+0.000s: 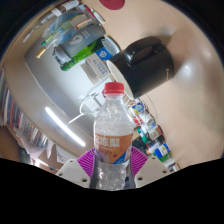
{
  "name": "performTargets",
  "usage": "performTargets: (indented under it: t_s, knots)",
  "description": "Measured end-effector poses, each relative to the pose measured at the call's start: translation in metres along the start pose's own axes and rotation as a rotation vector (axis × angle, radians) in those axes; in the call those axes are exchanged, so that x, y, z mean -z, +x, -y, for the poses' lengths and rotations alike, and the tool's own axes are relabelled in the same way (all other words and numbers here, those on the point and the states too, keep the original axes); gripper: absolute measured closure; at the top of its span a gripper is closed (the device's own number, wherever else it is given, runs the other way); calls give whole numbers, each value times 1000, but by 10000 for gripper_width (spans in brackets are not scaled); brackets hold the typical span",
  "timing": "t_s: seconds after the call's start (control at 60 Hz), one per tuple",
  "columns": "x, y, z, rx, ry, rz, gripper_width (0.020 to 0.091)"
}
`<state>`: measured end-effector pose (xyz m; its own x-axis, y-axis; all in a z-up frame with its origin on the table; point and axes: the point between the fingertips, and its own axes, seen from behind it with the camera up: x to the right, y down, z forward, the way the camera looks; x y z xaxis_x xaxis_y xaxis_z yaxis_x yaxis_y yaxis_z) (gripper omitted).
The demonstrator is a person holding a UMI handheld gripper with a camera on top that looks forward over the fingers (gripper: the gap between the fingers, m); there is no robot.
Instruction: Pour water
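My tongs point(112, 160) are clamped on a clear water bottle point(112, 135), one purple pad point(88, 158) at each side of its lower body. The red cap point(114, 89) is on, so pouring has not begun. I hold the bottle lifted, upright in my view, the bench point(190, 40) beyond tilted.

The single camera rides on the gripper point(112, 170), looking forward along its fingers. A bottle point(112, 140) stands very near at 6 o'clock, the table point(150, 20) beyond toward 12.
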<state>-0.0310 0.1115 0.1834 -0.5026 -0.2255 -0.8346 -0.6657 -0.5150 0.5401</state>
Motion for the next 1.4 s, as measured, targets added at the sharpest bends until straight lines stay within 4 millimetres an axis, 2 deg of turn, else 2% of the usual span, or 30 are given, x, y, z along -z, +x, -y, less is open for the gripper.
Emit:
performTargets:
  t_s: [0.117, 0.217, 0.283, 0.35, 0.383, 0.417, 0.433, 0.483, 0.517, 0.55, 0.567, 0.583, 0.6, 0.667, 0.683, 0.7, 0.75, 0.85, 0.917, 1.083, 1.2, 1.233, 1.317, 1.4]
  knots:
    - [2, -8, -13, 113, -39, 0, 655]
    - [12, -31, -28, 377, -69, 24, 655]
    - [21, -65, -37, 614, -46, 41, 656]
    - [34, -109, -37, 883, 4, 74, 654]
    - [48, -136, -26, 1022, 34, 107, 648]
    - [57, -161, -21, 1174, 92, 120, 652]
    - [55, -173, -24, 1246, 134, 104, 651]
    - [72, -204, -14, 1485, 217, 110, 652]
    - [78, -218, -3, 1642, 279, 90, 652]
    - [91, -229, 19, 1791, 330, 81, 654]
    - [105, -233, 27, 1855, 361, 68, 655]
    - [105, -236, 41, 1911, 397, 42, 654]
    - [102, -239, 45, 1950, 433, -2, 656]
    - [113, -237, 94, 2117, 542, -125, 655]
    - [116, -235, 106, 2149, 558, -155, 654]
    - [122, -231, 126, 2190, 569, -165, 655]
    - [123, -216, 166, 2237, 573, -253, 654]
    - [127, -178, 216, 2123, 530, -388, 655]
    - [126, -166, 251, 2094, 540, -406, 654]
    - [123, -142, 285, 2054, 532, -463, 651]
    - [117, -121, 299, 2067, 487, -497, 644]
    - [117, -114, 304, 2074, 477, -515, 622]
    - [117, -116, 297, 2130, 481, -464, 616]
    - [118, -115, 299, 2110, 486, -465, 609]
